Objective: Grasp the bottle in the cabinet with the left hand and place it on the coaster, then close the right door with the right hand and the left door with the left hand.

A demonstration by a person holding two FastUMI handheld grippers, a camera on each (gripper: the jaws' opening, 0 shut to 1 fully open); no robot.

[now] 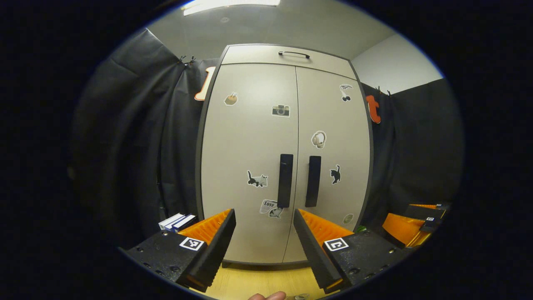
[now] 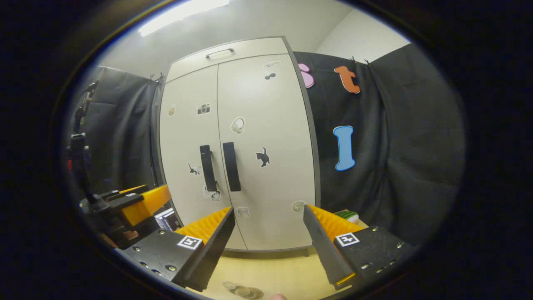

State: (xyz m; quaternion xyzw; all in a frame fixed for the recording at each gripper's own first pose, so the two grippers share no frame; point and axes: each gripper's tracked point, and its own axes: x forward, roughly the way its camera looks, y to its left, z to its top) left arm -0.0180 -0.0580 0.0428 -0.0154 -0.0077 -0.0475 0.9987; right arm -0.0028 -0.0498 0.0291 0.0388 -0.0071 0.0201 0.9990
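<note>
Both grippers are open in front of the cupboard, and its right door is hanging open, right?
Not quite. Both grippers, left and right, are open, but the right door is shut, like the left door. The left gripper view shows them meeting at the handles.

Both cabinet doors (image 1: pixel 287 162) shut, blocking interior, bare tabletop (image 1: pixel 258 281) before them

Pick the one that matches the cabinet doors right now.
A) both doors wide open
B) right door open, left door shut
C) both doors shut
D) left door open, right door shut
C: in the left gripper view both doors of the cabinet lie flush, meeting at the centre seam, with the two dark handles side by side and no interior showing.
</note>
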